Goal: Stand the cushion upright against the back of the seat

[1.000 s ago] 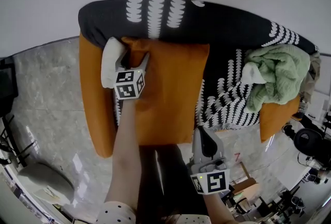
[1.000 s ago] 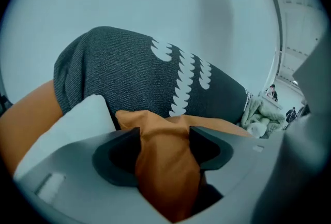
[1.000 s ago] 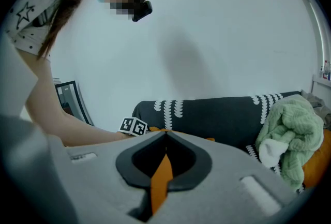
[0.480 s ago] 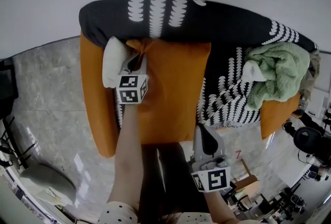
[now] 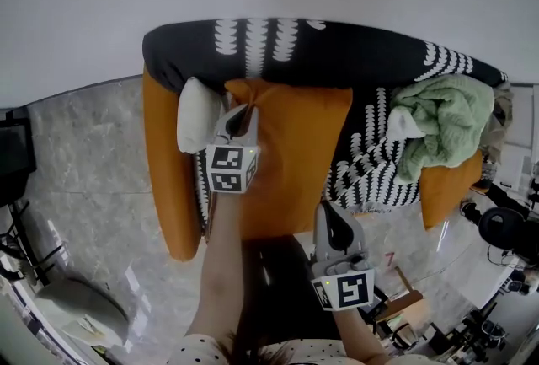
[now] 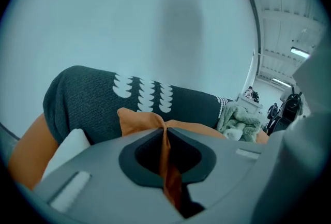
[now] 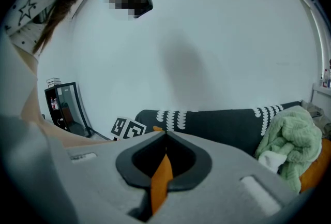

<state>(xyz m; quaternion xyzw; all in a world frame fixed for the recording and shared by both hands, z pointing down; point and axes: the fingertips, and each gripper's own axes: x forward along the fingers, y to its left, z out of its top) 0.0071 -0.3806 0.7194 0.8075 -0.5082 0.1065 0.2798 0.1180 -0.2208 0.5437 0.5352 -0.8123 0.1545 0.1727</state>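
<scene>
Cushion: orange square fabric cushion (image 5: 290, 161), plump and smooth-woven; it lies on the left half of the seat with its far edge up at the backrest.
Left gripper: the left gripper (image 5: 238, 112) is grey moulded plastic and carries a marker cube. Its jaws have just been closing and now pinch a fold of orange cloth at the cushion's far left corner, which is drawn up into a peak.
Right gripper: the right gripper (image 5: 325, 207) is of the same build. Its jaws are pressed together on a thin strip of orange cloth at the cushion's near right corner.
Seat: orange upholstered sofa (image 5: 164, 178), matte, with rounded arms.
Throw: dark grey knitted throw (image 5: 337, 47) with rows of white scallop shapes, draped over the backrest and down onto the seat to the right of the cushion.
Pillow: small white pillow (image 5: 195, 115), soft and rounded, set between the sofa's left arm and the cushion.
Blanket: pale green fleecy blanket (image 5: 438, 123), crumpled in a heap at the sofa's right end.
Floor: grey veined stone floor (image 5: 76, 161), glossy.
</scene>
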